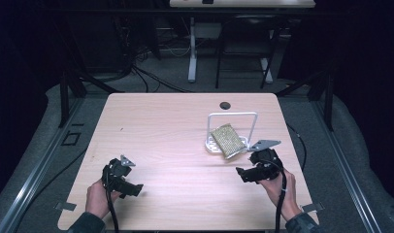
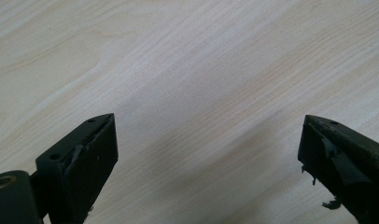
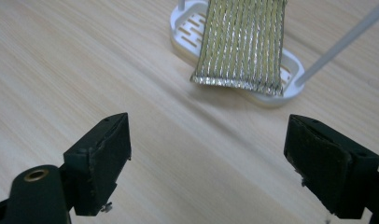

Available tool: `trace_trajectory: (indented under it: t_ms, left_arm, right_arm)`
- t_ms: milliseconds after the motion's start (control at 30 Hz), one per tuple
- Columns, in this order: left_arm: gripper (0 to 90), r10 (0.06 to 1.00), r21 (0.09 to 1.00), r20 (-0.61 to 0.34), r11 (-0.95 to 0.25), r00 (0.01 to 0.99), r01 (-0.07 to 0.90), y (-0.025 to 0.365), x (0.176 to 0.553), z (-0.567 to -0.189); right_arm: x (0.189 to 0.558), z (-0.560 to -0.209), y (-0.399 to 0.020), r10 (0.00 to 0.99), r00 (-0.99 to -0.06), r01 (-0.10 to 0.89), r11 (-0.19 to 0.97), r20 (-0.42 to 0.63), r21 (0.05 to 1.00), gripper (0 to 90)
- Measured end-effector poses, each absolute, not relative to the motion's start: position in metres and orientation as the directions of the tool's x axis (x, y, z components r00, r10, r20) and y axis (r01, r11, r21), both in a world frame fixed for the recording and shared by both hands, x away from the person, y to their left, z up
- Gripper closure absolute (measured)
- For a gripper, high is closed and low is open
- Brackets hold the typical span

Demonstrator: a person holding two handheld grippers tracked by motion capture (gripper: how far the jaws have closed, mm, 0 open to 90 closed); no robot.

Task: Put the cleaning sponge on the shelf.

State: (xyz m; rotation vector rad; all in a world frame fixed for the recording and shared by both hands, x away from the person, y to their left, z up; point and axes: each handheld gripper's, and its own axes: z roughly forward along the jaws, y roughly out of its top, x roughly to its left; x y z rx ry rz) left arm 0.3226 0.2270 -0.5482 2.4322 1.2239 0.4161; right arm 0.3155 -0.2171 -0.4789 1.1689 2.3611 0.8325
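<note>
**Hovering over the bench, both grippers wide**

Spreading across the high view, the pale wood bench (image 1: 175, 131) is carrying a white rack (image 1: 232, 130) at right of centre. A gold sponge (image 1: 227, 140) is leaning in it, overhanging the tray's near edge. The right gripper (image 1: 244, 174) is sitting just before the rack, jaws wide and empty. The left gripper (image 1: 132, 189) is gaping too, over bare wood, well apart.
</note>
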Motion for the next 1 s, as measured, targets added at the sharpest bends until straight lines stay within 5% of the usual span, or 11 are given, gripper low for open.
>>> trace_trajectory:
  t_ms: [1000]
  left_arm:
    - [4.9,0.784,0.437,0.072,-0.581,0.617,0.687,0.222,0.328,-0.554]
  right_arm:
    - [0.268,-0.530,-0.273,0.845,-0.529,0.672,0.473,-0.079,0.570,13.8]
